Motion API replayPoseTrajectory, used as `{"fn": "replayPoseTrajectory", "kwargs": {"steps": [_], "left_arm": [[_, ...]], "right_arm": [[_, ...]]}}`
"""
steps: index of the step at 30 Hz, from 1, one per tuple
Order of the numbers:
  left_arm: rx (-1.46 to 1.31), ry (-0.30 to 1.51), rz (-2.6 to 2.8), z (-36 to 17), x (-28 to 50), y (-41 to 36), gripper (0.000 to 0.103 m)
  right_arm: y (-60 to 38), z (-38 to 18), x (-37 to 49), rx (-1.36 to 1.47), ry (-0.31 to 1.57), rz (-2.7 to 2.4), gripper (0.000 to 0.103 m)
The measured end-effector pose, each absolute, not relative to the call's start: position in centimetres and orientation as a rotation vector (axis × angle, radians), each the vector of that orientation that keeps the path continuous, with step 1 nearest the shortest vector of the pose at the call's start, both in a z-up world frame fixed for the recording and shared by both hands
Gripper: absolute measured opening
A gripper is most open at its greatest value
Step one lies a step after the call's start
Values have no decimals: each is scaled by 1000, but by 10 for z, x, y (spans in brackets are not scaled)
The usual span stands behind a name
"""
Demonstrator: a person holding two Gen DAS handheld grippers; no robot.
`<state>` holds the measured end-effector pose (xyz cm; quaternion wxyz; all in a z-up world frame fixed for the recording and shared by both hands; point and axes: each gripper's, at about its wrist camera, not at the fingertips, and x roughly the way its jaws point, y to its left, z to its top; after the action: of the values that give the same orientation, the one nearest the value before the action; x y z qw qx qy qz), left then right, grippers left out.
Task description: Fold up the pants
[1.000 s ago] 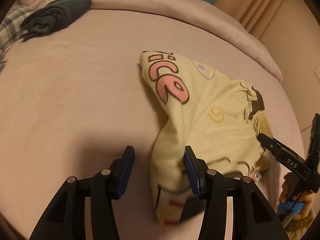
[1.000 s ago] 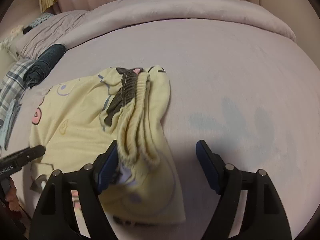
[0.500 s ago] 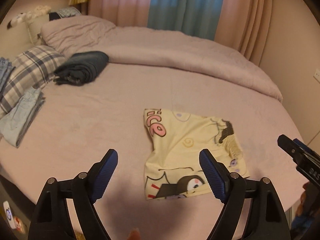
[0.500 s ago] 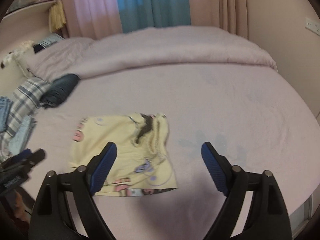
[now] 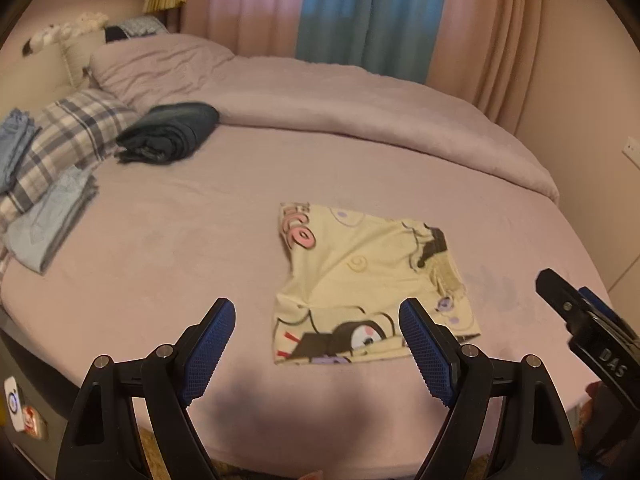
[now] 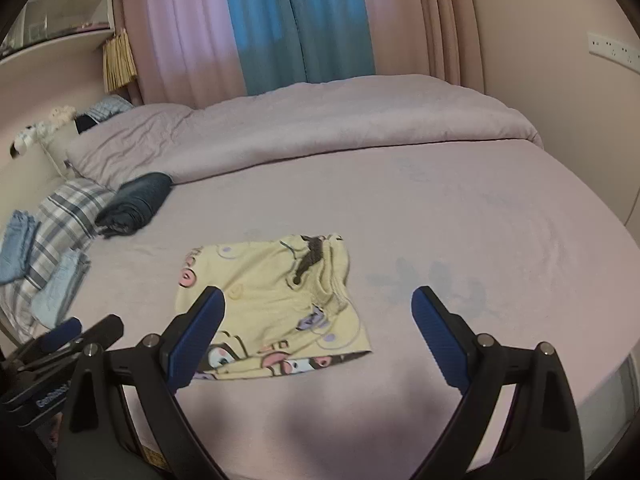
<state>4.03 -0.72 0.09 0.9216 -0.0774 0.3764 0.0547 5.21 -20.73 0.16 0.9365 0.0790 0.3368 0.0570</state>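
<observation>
- The pants (image 5: 368, 280) lie folded into a rough square, flat on the bed (image 5: 200, 232), yellow with cartoon prints; the dark-trimmed waistband sits on the fold's right side.
- Left gripper (image 5: 316, 344): jaws released and spread wide, just been opening, nothing between the pads. The pants lie ahead of them and below, apart from both, nearer the right jaw.
- Right gripper (image 6: 318, 334): jaws also released, just been opening further, holding nothing. The pants lie ahead, toward the left jaw, whose tip overlaps the cloth's near corner in this view; no contact shows.
- Each gripper shows at the edge of the other's view, outside the jaws.
- Far ahead and left of the left jaws: a dark rolled garment (image 5: 168, 134), a plaid pillow (image 5: 68, 136) and folded light-blue clothes (image 5: 48, 224).
- Beyond the jaws, a heaped duvet (image 5: 360, 108) runs across the bed, with pink and blue curtains (image 6: 280, 24) behind.
</observation>
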Motion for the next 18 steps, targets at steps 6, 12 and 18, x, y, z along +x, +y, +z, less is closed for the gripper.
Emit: {"fn": "replayPoseTrajectory", "kwargs": {"steps": [6, 12, 18], "left_arm": [[-233, 801, 12, 1, 35, -9, 84], [-178, 789, 68, 3, 32, -13, 84], [-170, 807, 93, -1, 34, -13, 84]], "right_arm": [[-206, 0, 49, 152, 688, 96, 96], [-205, -7, 52, 145, 714, 81, 96], [-205, -6, 51, 139, 708, 79, 96]]}}
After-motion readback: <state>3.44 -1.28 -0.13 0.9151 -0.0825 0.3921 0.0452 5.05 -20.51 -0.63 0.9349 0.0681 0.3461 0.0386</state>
